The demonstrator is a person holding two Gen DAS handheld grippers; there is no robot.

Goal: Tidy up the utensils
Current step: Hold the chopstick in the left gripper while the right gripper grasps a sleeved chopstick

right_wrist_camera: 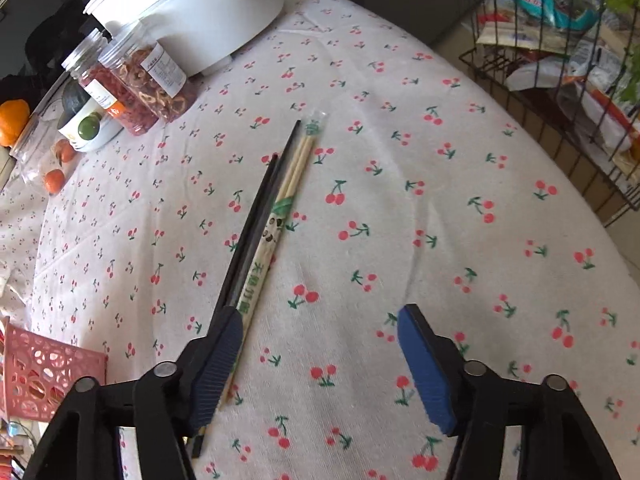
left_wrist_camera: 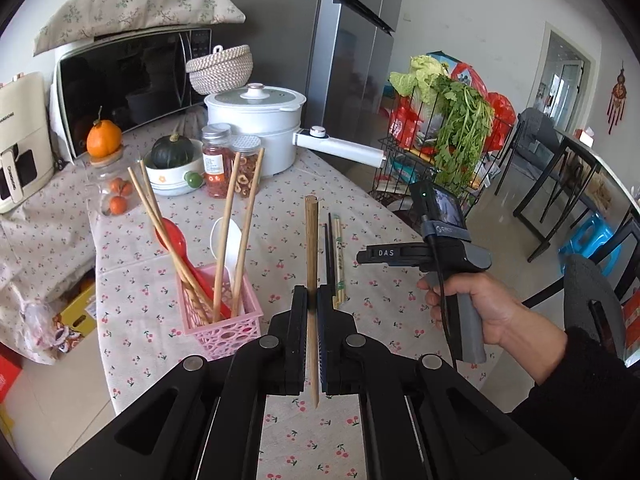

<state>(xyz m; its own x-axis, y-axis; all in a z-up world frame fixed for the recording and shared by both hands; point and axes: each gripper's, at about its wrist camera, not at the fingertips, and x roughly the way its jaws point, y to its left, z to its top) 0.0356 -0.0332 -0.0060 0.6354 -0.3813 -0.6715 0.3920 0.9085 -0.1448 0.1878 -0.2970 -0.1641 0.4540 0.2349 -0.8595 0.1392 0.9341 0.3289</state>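
My left gripper [left_wrist_camera: 312,300] is shut on a wooden chopstick [left_wrist_camera: 311,264] and holds it upright above the table, right of the pink basket [left_wrist_camera: 218,312]. The basket holds several wooden chopsticks [left_wrist_camera: 226,236], a red spoon [left_wrist_camera: 174,242] and a white spoon [left_wrist_camera: 228,240]. Black chopsticks [right_wrist_camera: 256,232] and a wrapped bamboo pair [right_wrist_camera: 276,228] lie side by side on the cherry-print cloth; they also show in the left wrist view [left_wrist_camera: 335,252]. My right gripper [right_wrist_camera: 320,356] is open just above them, its left finger [right_wrist_camera: 218,364] over their near ends.
A white pot [left_wrist_camera: 256,120] with a long handle, two spice jars [left_wrist_camera: 224,160], a bowl with a squash [left_wrist_camera: 172,164], oranges and a microwave [left_wrist_camera: 124,80] stand at the table's back. A wire rack with greens [left_wrist_camera: 448,136] stands past the right edge.
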